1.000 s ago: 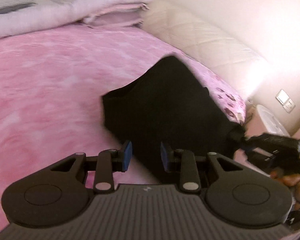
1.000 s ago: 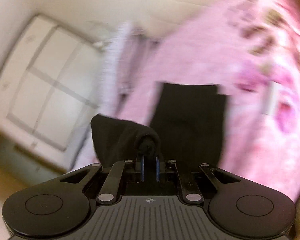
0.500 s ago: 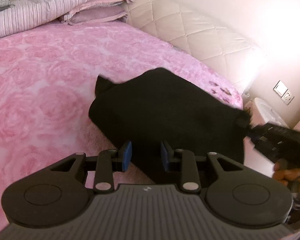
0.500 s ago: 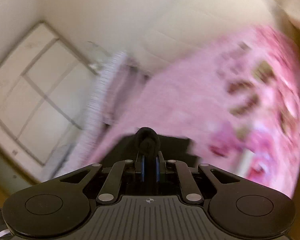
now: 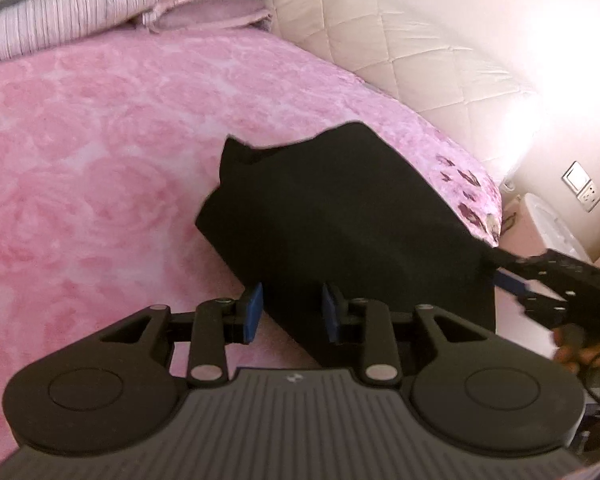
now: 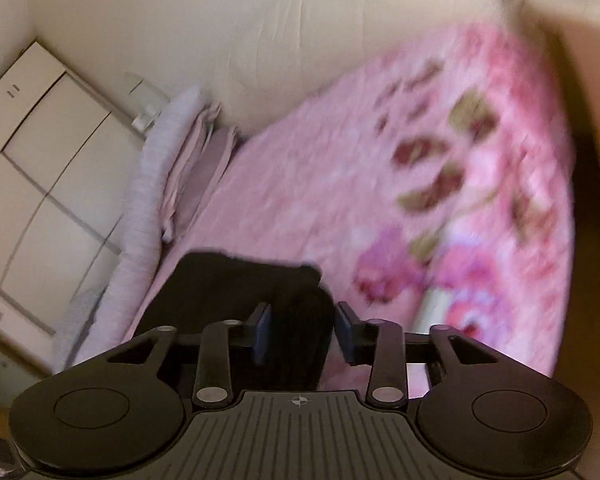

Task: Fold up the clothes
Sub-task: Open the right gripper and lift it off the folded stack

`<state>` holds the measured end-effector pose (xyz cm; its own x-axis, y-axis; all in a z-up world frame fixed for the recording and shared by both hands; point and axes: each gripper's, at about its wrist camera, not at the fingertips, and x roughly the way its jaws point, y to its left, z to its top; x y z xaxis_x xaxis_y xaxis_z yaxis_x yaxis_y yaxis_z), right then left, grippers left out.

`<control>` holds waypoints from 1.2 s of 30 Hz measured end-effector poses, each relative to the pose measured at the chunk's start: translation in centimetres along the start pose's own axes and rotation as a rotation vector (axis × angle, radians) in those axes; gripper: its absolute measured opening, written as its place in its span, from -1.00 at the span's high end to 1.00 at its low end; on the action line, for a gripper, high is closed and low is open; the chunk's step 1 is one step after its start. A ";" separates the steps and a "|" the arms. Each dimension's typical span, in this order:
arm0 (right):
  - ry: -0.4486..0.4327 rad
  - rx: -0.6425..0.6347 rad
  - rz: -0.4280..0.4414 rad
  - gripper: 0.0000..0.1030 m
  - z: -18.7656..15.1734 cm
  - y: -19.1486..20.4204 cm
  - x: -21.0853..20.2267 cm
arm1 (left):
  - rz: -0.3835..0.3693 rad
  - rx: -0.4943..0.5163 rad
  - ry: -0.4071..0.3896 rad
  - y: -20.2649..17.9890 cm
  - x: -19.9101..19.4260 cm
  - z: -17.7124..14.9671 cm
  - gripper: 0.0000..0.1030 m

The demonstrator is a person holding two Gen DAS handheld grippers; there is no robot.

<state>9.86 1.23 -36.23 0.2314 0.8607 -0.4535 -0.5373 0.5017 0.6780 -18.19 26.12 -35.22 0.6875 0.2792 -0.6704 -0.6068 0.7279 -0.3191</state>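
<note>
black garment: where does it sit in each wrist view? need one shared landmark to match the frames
Left wrist: black garment fills the centre, lying on the pink bedspread, reaching down to the open jaws.
Right wrist: black garment at lower centre-left, just beyond the opening jaws, with a fold between them.
Shared landmark: the striped pillow stack, top left in the left view, left of centre in the right view.

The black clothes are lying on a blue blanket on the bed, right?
Not blue. In the left wrist view the black clothes lie on a pink rose-patterned blanket. They are on the bed, as you said.
</note>
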 end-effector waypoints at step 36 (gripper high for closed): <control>0.134 -0.157 -0.151 0.41 -9.7 5.5 -9.6 | 0.147 0.226 0.058 -5.6 -6.7 -3.3 0.49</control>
<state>-3.22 -5.13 -33.71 0.2148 0.7526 -0.6225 -0.6265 0.5951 0.5033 -20.66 18.14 -31.14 0.5704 0.3610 -0.7378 -0.5896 0.8054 -0.0617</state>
